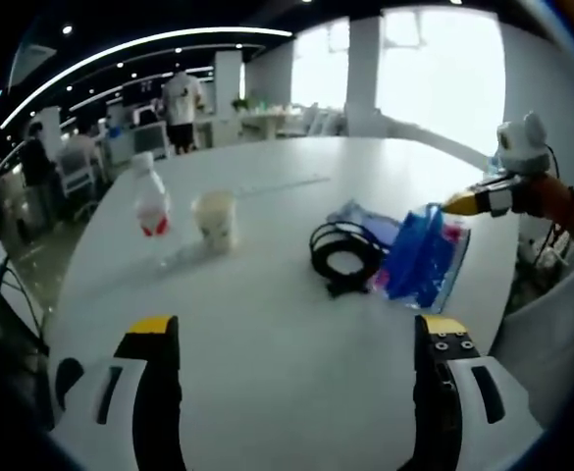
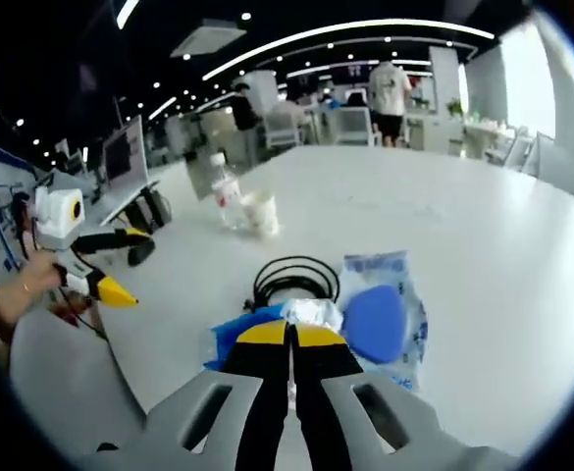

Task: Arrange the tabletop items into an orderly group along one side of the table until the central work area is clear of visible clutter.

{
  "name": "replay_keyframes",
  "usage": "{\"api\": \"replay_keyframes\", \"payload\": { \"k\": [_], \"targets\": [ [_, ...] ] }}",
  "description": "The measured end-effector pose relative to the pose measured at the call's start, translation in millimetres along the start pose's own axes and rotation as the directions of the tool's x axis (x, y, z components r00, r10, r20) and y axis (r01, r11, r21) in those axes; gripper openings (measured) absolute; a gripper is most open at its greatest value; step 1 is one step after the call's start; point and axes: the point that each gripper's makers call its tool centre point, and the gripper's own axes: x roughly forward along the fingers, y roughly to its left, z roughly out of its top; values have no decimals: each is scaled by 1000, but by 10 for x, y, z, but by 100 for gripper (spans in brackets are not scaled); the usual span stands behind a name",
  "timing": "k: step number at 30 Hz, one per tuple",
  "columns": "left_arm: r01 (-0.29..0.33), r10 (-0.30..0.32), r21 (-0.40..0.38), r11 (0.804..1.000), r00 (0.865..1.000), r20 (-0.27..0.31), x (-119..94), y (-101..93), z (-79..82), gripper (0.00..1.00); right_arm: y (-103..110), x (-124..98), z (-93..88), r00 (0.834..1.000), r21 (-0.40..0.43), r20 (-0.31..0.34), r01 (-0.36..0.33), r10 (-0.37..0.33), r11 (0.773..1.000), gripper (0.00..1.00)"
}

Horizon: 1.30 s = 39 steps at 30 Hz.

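A blue plastic bag point(image 1: 419, 257) lies on the white table point(image 1: 267, 383) with one edge lifted. My right gripper point(image 1: 460, 203) comes in from the right and is shut on that edge. In the right gripper view its jaws point(image 2: 289, 336) are closed on the bag's crinkled rim point(image 2: 375, 319). A coiled black cable point(image 1: 345, 253) point(image 2: 294, 278) lies right beside the bag. Further off stand a clear bottle with a red label point(image 1: 150, 201) point(image 2: 225, 192) and a pale paper cup point(image 1: 216, 220) point(image 2: 262, 214). My left gripper point(image 1: 298, 329) point(image 2: 128, 263) is open over bare table.
The table's curved edge point(image 1: 80, 285) runs along the left, with office desks, chairs and monitors point(image 2: 125, 157) beyond. A person point(image 1: 182, 103) stands past the far end. A hand point(image 2: 22, 289) holds the left gripper.
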Motion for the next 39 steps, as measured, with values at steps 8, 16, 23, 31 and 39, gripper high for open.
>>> {"api": "replay_keyframes", "payload": {
  "k": [8, 16, 23, 31, 39],
  "targets": [
    [5, -5, 2, 1000, 1000, -1, -8, -10, -3, 96, -129, -83, 218, 998, -8, 52, 30, -29, 1000, 1],
    [15, -15, 2, 1000, 1000, -8, 0, -24, -24, 95, -336, -139, 396, 994, 7, 89, 62, -63, 998, 1],
    [13, -14, -5, 1000, 1000, -16, 17, 0, -46, 95, -616, -211, 568, 985, 25, 129, 113, -115, 993, 1],
    [22, -22, -6, 1000, 1000, -22, 56, -12, -49, 94, -933, -250, 610, 974, 45, 139, 173, -178, 984, 1],
    [34, -34, -5, 999, 999, -17, 82, -24, -43, 94, -1177, -241, 634, 966, 63, 145, 208, -215, 976, 1]
  ]
}}
